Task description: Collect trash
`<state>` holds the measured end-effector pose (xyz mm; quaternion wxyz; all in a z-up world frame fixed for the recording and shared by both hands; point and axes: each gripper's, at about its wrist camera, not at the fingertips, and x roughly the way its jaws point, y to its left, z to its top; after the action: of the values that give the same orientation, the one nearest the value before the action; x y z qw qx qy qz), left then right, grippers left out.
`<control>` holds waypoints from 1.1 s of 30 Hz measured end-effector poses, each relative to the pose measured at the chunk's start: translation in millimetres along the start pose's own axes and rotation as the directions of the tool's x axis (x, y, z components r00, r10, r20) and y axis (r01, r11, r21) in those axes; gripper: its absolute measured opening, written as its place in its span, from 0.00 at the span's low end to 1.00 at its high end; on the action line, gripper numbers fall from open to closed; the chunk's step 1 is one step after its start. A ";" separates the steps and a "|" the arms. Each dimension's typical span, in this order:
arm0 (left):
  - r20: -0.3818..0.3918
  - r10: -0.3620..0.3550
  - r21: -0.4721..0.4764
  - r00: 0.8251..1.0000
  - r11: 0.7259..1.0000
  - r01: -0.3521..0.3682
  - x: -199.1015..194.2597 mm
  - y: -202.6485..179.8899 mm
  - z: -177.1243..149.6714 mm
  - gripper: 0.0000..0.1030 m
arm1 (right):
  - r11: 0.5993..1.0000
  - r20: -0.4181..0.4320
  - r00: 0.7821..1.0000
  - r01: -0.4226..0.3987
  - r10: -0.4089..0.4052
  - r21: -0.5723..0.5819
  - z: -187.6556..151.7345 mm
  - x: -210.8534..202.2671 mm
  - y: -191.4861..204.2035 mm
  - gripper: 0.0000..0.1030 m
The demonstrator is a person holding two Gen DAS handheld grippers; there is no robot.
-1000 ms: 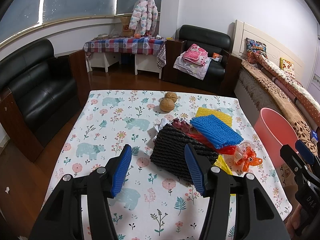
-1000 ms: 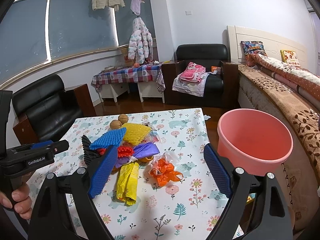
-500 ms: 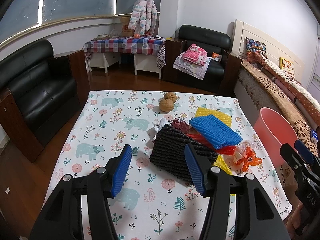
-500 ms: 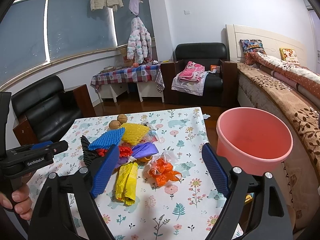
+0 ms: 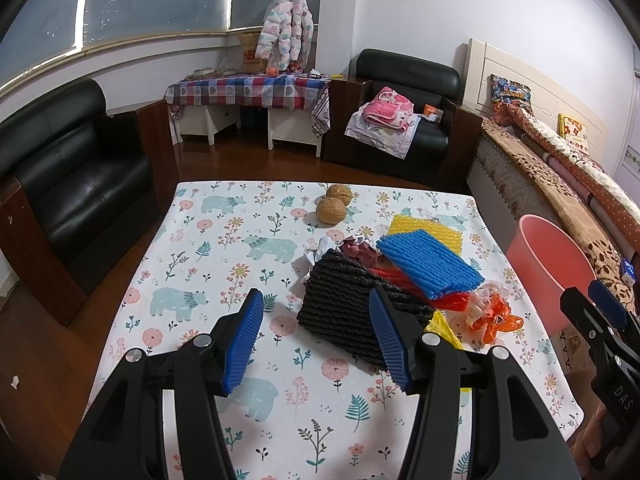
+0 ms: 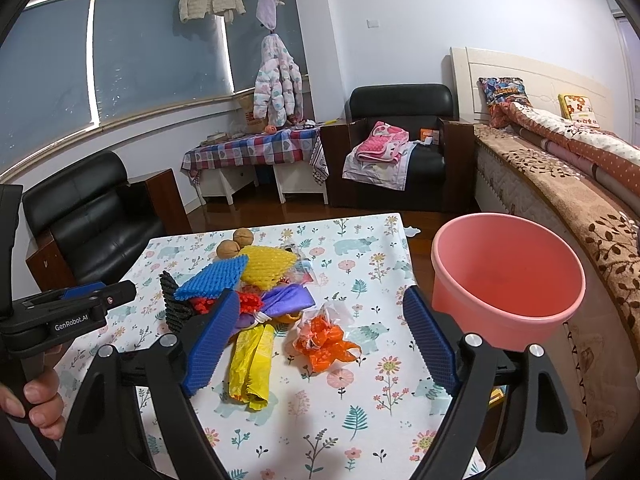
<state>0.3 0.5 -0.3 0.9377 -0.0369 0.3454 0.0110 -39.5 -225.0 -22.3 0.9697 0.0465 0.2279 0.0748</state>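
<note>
Here, both jaws gaping, empty, purple wrapper (image 6: 286,300) only in right view

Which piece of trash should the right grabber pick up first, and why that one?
Probably lower the right gripper onto the orange crumpled wrapper. Its jaws are open and empty, the wrapper lies alone on the tablecloth right between them, apart from the pile, and the pink bucket stands close by, empty.

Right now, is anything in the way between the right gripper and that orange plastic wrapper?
Nothing visible. The right gripper is open, and the orange wrapper lies alone on the tablecloth between its fingers, beside the yellow bag.
</note>
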 end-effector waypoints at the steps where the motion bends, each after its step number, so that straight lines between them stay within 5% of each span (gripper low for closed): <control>1: 0.000 0.000 0.000 1.000 1.000 0.000 -0.1 0.0 0.0 0.53 | 1.000 -0.001 1.000 0.000 0.000 0.000 0.1 0.2 -0.5 0.80; 24: 0.001 -0.014 0.009 1.000 1.000 0.014 2.8 -3.2 -2.1 0.53 | 0.999 -0.024 1.000 0.001 0.000 0.049 -3.7 5.2 -13.2 0.76; 33: -0.004 -0.142 -0.005 0.990 0.990 0.142 4.2 3.0 1.3 0.53 | 0.997 -0.057 0.998 0.004 0.000 0.074 -9.3 11.3 -25.2 0.75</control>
<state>4.2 3.6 -2.2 0.9352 -0.0636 0.3441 -0.0549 -30.5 -247.4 -38.7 0.9605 0.0802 0.2580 0.0666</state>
